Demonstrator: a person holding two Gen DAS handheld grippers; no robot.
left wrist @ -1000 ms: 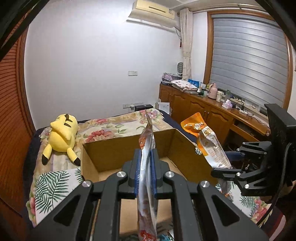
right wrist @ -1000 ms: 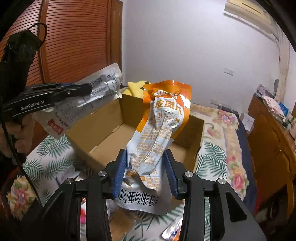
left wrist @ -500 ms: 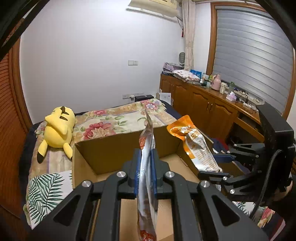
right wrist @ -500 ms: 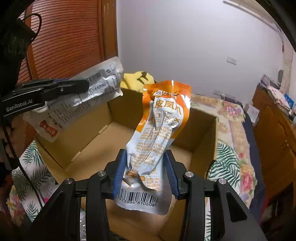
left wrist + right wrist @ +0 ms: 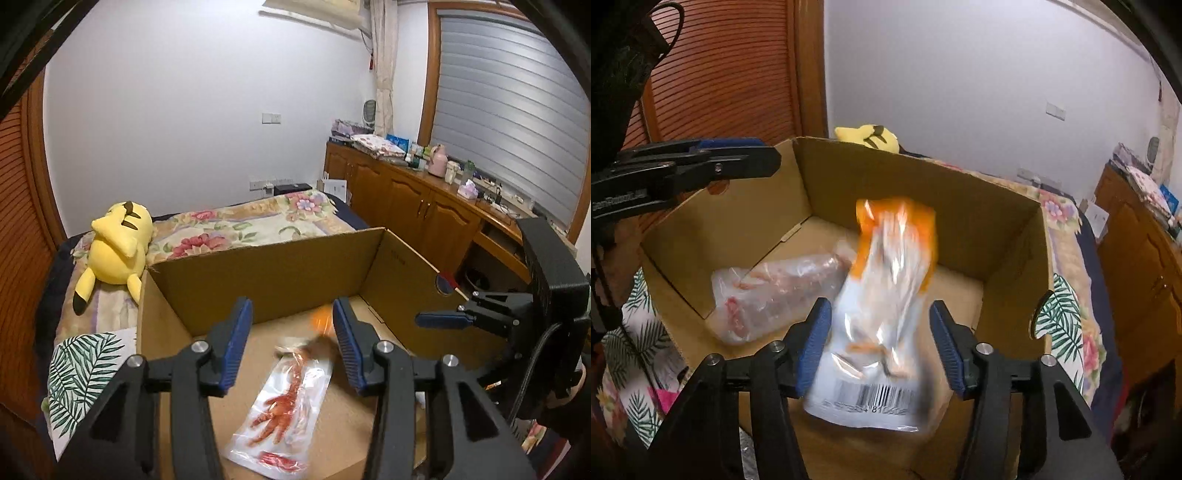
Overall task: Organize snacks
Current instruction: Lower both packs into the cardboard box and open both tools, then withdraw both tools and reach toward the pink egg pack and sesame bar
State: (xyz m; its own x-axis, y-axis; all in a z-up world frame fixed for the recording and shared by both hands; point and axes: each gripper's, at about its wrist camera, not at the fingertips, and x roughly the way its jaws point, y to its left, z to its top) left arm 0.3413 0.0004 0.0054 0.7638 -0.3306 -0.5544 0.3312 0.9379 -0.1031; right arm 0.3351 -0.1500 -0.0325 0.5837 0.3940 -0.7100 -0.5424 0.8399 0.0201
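Inside the cardboard box (image 5: 266, 280), the chicken-feet pouch (image 5: 284, 410) lies lengthwise under the left gripper's (image 5: 291, 343) wide-open, empty jaws; the blurred orange pouch (image 5: 882, 306) stands upright between the right gripper's (image 5: 879, 347) spread jaws, apparently untouched.

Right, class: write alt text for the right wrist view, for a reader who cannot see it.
An open right gripper hangs above a cardboard box, with a blurred orange and white snack packet between its spread fingers. A clear packet lies in the box, and the left gripper reaches in from the left.

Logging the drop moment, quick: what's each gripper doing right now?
Left gripper: open, holding nothing; clear snack packet lies in the cardboard box.
Right gripper: open; orange snack packet blurred between the jaws, apparently released.
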